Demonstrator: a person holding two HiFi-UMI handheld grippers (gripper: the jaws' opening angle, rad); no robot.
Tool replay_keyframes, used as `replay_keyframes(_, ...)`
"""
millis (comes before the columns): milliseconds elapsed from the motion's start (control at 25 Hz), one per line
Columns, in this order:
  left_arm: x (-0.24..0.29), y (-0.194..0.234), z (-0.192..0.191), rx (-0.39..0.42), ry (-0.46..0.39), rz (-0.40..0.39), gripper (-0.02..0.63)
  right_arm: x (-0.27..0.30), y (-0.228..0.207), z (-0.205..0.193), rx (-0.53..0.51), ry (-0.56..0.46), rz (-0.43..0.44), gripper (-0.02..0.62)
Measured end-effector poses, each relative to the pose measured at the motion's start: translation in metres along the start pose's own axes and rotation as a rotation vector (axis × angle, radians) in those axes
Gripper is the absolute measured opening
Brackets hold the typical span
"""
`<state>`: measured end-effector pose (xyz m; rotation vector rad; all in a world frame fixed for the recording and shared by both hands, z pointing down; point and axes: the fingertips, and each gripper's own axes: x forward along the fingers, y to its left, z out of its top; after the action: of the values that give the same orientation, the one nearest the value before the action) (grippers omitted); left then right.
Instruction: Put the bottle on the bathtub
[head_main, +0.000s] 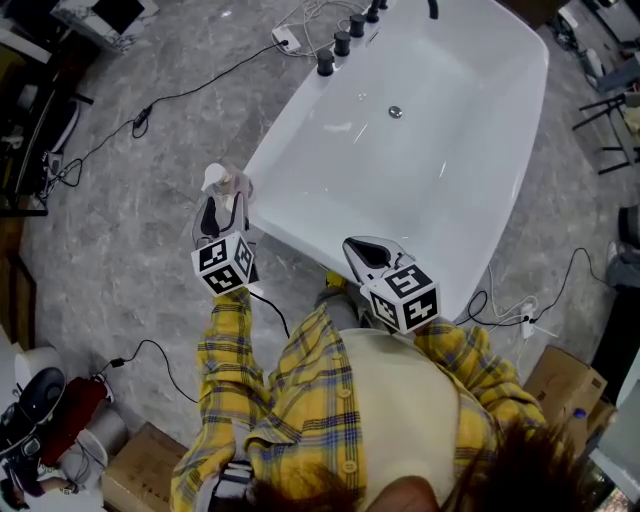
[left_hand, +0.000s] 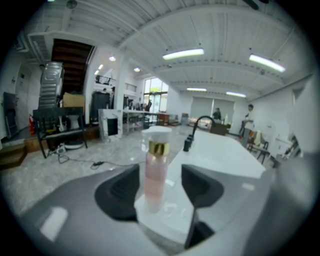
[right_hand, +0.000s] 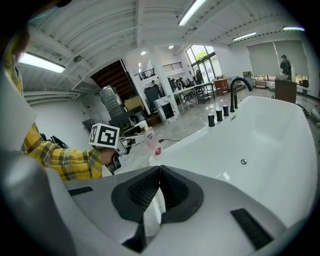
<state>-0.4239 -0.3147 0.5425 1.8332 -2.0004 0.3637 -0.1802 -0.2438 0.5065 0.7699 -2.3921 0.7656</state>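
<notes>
Standing upright on a rim corner of the bathtub (head_main: 285, 125), the pink bottle (left_hand: 156, 170) sits between the wide-open jaws of the left gripper (head_main: 224, 208), which flank it without pressing on it, while the right gripper (right_hand: 159, 192) hangs by the bathtub's near edge with its jaws closed on nothing. The placing step looks all but done; the next move calls for drawing the left gripper straight back so neither jaw tips the bottle.

Grey marbled floor (head_main: 120, 260) with trailing cables (head_main: 185, 95) and cardboard boxes (head_main: 140, 472); strip lights (left_hand: 183, 53) overhead.
</notes>
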Motion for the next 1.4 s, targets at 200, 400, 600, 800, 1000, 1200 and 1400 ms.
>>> replay_keyframes(200,-0.018,-0.005,-0.006,-0.017,-0.005,-0.003,0.253,-0.003,-0.002,-0.003,0.004,-0.011,-0.006,0.014)
replay_keyframes(400,-0.033,-0.016,-0.007,-0.037,-0.001,-0.046,0.252,-0.006,-0.001,-0.003,0.006,-0.033,-0.009,0.014)
replay_keyframes(600,-0.049,-0.041,-0.003,-0.034,-0.007,-0.115,0.252,-0.009,-0.005,-0.001,0.016,-0.064,-0.024,0.014)
replay_keyframes(800,-0.061,-0.075,0.006,-0.036,-0.003,-0.242,0.245,-0.012,-0.010,0.002,0.033,-0.086,-0.043,0.014)
replay_keyframes(1000,-0.075,-0.109,0.014,-0.039,0.010,-0.360,0.232,-0.017,-0.014,0.004,0.040,-0.097,-0.063,0.014)
replay_keyframes(1200,-0.090,-0.139,0.020,-0.008,0.017,-0.451,0.211,-0.026,-0.020,0.002,0.051,-0.120,-0.082,0.014)
replay_keyframes(1400,-0.102,-0.160,0.020,0.006,0.033,-0.521,0.169,-0.033,-0.026,0.001,0.065,-0.134,-0.108,0.014)
